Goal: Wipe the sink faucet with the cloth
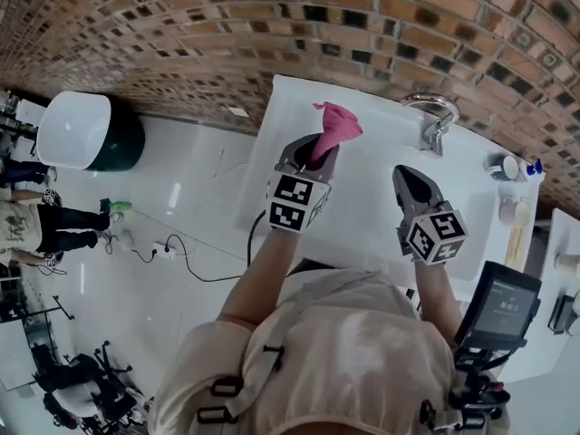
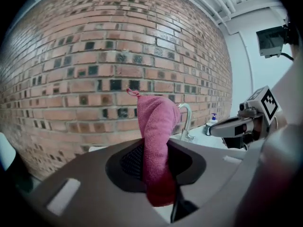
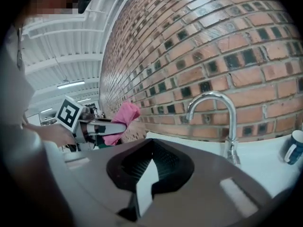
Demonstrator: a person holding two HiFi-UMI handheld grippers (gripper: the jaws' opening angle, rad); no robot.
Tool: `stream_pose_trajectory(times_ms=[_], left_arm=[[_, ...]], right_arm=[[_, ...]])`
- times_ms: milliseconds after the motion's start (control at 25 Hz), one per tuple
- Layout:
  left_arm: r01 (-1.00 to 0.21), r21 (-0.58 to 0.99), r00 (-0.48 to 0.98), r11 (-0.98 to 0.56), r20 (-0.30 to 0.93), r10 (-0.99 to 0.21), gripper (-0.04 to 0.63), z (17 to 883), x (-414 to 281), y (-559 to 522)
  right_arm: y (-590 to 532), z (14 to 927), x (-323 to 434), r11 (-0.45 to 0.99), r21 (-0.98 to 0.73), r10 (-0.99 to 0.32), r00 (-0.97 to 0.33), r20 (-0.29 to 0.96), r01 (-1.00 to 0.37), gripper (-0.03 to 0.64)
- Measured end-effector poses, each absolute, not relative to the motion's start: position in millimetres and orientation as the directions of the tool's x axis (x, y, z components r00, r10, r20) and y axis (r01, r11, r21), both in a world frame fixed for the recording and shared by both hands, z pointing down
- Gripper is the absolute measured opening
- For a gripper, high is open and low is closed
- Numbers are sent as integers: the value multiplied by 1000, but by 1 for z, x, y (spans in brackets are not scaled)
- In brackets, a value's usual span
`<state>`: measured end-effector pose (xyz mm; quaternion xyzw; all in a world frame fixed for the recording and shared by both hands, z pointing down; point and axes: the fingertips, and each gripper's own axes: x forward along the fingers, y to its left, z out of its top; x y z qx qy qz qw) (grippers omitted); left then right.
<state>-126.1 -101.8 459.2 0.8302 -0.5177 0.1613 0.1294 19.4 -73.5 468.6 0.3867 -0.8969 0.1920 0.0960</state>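
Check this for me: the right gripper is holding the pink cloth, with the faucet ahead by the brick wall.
Wrong gripper. The left gripper holds the pink cloth, as the left gripper view shows; the right gripper is empty. The faucet is ahead by the brick wall.

A white-topped green bin (image 1: 88,132) stands on the pale floor (image 1: 172,315) near the brick wall (image 1: 227,34).

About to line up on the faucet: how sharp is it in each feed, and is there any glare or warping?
Head view: faucet small but sharp, brick wall bowed by the lens. Left gripper view: strong fisheye, black corners, the cloth overlaps the spout. Right gripper view: faucet clearest here, bright highlights on its chrome, the near fingers soft up close.
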Motion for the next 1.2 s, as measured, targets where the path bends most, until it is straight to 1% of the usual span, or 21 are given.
stream_pose_trajectory(times_ms=[200, 520, 840, 960, 1200], left_arm=[[-930, 86, 357, -358, 455, -816, 100, 488, -182, -77], [-948, 126, 310, -292, 575, -757, 100, 549, -228, -55], [-947, 158, 305, -279, 717, -627, 100, 648, -247, -49], [-946, 179, 308, -269, 753, -581, 101, 675, -247, -45], [-947, 161, 300, -279, 757, -581, 111, 687, -242, -46]], right_arm=[[-60, 479, -25, 660, -298, -603, -723, 338, -690, -8], [-45, 503, -63, 664, -349, -560, -749, 355, -662, -8], [-39, 547, -57, 607, -381, -555, -716, 424, -697, -8], [-41, 552, -49, 587, -377, -564, -696, 444, -716, -8], [-50, 549, -45, 583, -363, -573, -685, 450, -727, -8]])
